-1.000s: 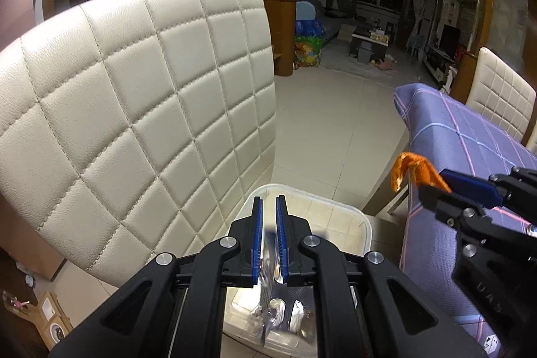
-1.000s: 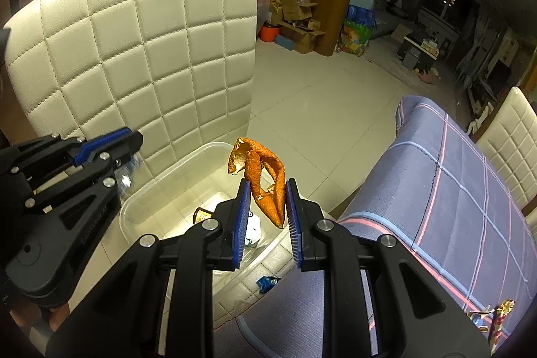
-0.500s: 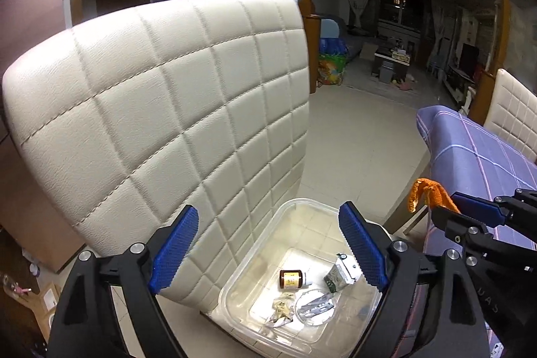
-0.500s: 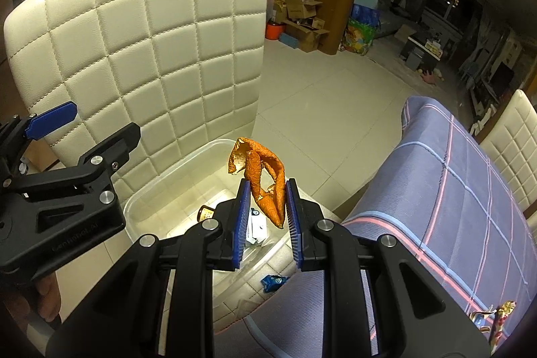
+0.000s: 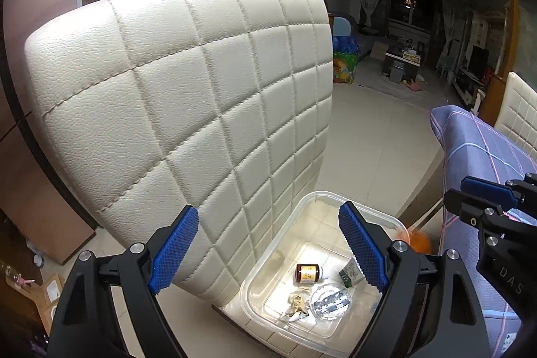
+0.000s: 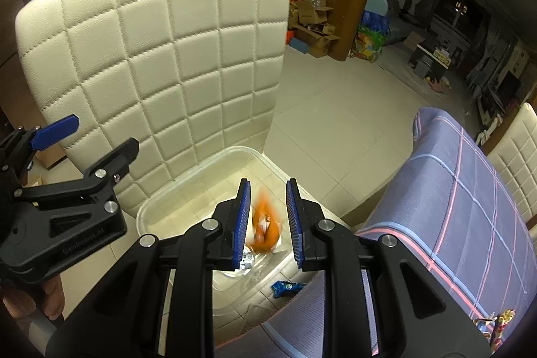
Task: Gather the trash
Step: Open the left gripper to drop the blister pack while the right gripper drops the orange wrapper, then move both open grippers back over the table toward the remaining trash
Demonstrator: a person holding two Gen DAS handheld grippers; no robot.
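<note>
The right gripper [image 6: 268, 220] has just parted narrowly, dropping the blurred orange peel [image 6: 265, 228] into the clear plastic bin [image 6: 201, 171], while the left gripper [image 5: 268, 250] hangs wide and empty.

Both your views are lit from close overhead: the quilted chair back [image 5: 188, 109] glares bright cream, while the room behind falls dim. Fisheye bends the doorframes and blacks out the corners. The clear bin [image 5: 322, 287] floor catches a warm, washed-out patch. In your right view the orange peel [image 6: 265, 230] is motion-blurred to a smear; everything else stays sharp.
</note>
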